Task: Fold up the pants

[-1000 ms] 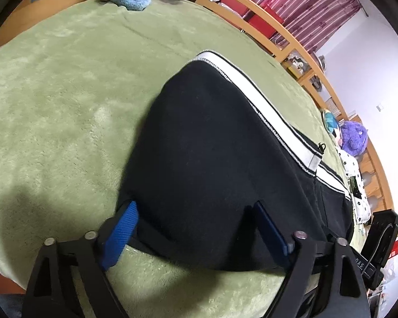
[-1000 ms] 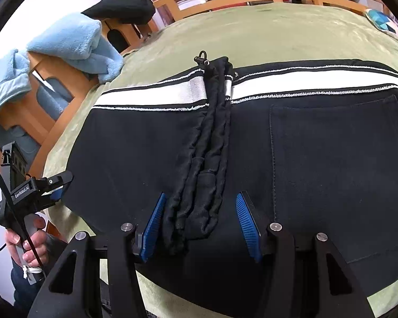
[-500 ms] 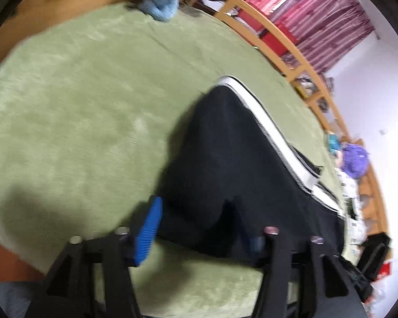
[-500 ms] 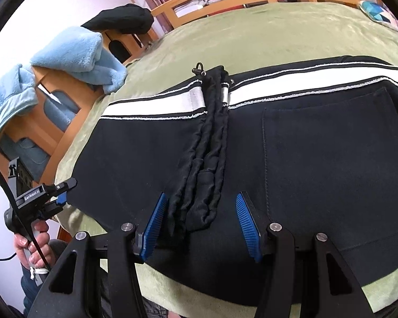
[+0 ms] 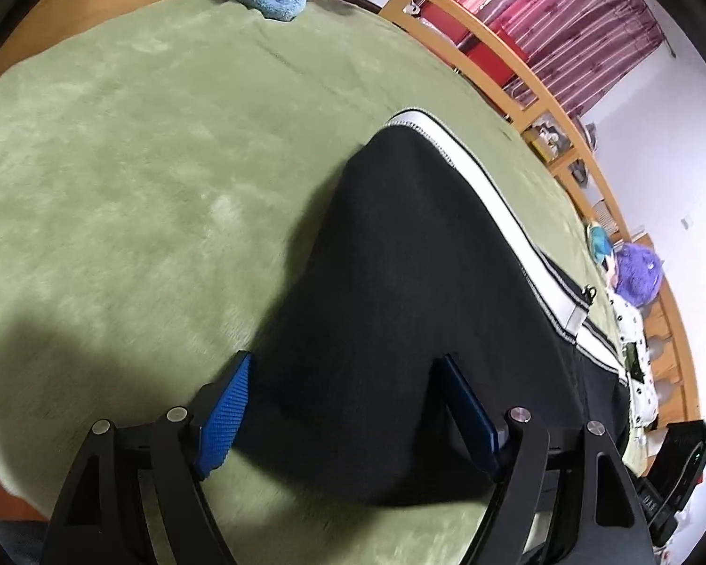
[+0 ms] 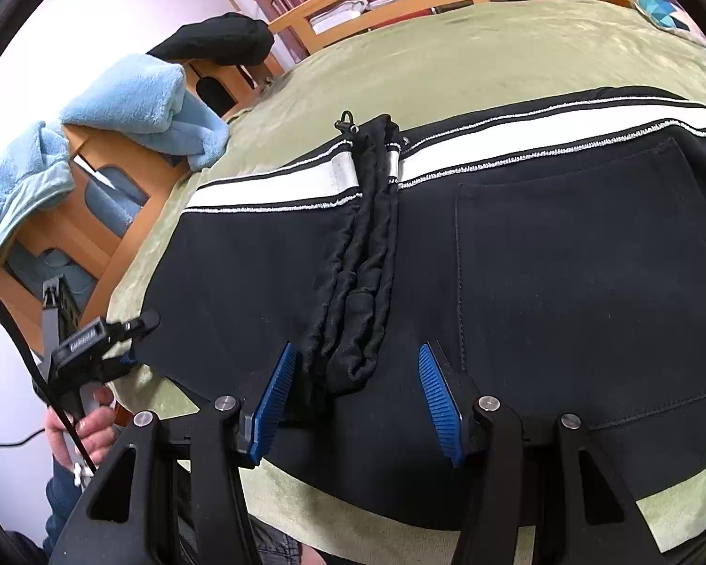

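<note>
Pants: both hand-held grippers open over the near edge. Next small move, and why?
Probably close both on the near hem. The left hand-held gripper stands open across the pants at their left end, and the right hand-held gripper stands open around the bunched cord mid-edge. Nothing is gripped yet, so no fold can start.

Your pants lie spread across the blanket, waistband on the far side, near hem toward you. Your right gripper straddles the bunched cuff at the near edge; your left gripper sits at the pants' left end. Towels lie over the rail — beyond the blanket's left corner.
</note>
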`<state>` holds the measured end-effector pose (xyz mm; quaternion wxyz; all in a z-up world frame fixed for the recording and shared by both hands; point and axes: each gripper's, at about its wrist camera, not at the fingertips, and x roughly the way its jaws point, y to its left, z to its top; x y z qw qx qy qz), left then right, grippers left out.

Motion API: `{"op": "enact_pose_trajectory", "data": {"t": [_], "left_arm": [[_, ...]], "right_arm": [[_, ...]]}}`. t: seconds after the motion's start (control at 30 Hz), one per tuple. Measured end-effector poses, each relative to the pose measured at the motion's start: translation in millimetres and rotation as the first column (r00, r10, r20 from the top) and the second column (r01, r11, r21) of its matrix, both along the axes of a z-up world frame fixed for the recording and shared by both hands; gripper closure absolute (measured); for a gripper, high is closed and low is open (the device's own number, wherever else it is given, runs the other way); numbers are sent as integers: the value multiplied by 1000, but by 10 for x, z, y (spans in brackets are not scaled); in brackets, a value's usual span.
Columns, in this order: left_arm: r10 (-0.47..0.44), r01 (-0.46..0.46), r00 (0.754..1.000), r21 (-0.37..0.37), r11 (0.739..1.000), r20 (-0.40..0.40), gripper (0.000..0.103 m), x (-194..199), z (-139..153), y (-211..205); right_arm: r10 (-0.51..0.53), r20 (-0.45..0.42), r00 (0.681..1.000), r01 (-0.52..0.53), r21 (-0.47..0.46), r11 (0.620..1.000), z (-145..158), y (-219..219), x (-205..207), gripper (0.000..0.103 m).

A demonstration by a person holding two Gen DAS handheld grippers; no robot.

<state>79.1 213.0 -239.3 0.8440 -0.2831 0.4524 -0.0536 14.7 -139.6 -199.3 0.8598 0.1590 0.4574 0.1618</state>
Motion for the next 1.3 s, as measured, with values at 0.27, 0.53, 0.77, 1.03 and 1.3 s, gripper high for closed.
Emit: {"op": "enact_pose_trajectory", "data": {"t": [0.27, 0.53, 0.77, 1.03, 1.3], "left_arm": [[-12, 15, 998, -52, 999, 67, 58, -74, 143, -29], [-12, 12, 1000, -28, 1000, -3, 64, 33, 16, -149], [-19, 22, 997, -28, 999, 81, 77, -106, 501, -220], [-158, 119, 961, 176, 977, 225, 77, -205, 1581, -936], [-411, 240, 862, 476, 846, 297, 78, -306, 2539, -2594]], "right_arm": [[-8, -8, 1000, 8, -18, 1000, -16, 31, 15, 49], [-30, 6, 1000, 30, -26, 999, 147, 6, -41, 49], [-112, 42, 993, 115, -66, 991, 350, -323, -233, 49], [-237, 89, 967, 245, -92, 965, 568, -1027, -521, 50], [-345, 132, 929, 357, -82, 930, 717, -1907, -849, 50]]}}
